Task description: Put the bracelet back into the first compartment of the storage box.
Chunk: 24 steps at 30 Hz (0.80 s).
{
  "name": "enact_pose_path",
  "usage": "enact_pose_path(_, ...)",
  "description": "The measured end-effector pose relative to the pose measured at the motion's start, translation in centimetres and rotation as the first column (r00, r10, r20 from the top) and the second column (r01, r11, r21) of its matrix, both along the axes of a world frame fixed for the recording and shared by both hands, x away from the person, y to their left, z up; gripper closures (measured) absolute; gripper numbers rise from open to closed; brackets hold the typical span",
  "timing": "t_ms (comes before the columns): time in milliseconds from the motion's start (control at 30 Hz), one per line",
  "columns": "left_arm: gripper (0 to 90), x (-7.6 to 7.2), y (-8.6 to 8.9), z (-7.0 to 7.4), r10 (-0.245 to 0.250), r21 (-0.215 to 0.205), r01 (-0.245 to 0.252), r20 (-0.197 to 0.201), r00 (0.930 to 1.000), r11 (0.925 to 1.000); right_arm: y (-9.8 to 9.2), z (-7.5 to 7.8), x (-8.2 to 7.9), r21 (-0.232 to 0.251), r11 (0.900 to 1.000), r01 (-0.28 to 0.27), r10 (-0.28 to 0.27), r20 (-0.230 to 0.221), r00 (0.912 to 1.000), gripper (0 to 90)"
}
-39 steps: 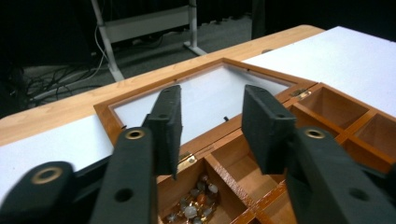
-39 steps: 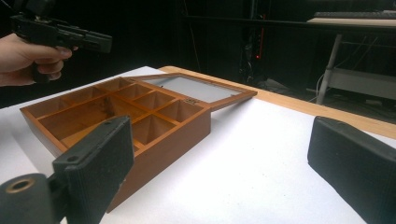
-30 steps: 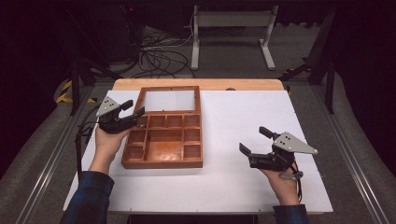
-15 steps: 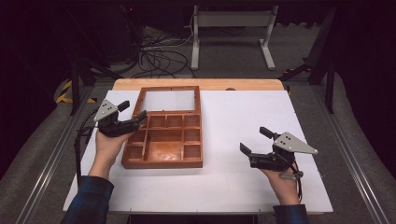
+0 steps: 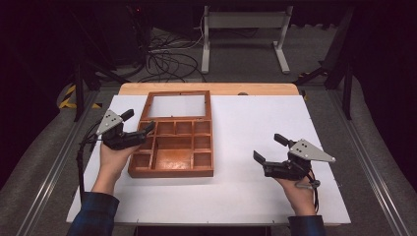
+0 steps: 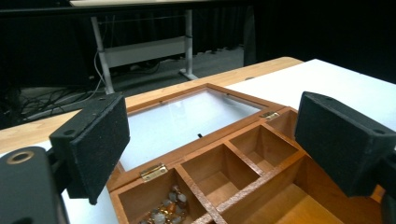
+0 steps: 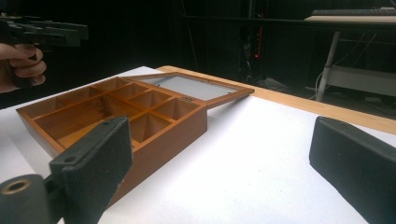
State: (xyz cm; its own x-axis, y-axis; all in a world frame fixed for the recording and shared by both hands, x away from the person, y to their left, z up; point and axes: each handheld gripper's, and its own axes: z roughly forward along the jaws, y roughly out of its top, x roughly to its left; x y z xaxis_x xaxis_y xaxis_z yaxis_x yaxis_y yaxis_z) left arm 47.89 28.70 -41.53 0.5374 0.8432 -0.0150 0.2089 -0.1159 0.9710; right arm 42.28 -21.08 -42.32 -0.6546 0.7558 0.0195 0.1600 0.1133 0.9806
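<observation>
Left claw (image 5: pixel 141 133) has just spread wide, nothing between its jaws, hovering over the open box (image 5: pixel 172 169)'s left rim mid-table (beads (image 6: pixel 164 211) in the corner cell): a careless dip could knock the rim and scatter them.

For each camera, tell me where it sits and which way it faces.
High view: above the near edge, looking forward and down on the table; both hands and claws show.
Left gripper view: on the left claw, facing the wooden box and its open lid.
Right gripper view: on the right claw, facing across the table.
All share the box.
</observation>
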Motion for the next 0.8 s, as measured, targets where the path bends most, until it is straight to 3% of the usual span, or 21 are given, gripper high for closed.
enact_pose_path(800,8.0,-3.3,-0.3,0.2,-0.041,-0.015,0.042,0.064,0.9971,0.9990,-0.3,-0.2,0.1,0.022,1.000,-0.020,0.020,0.003,0.9998,3.0)
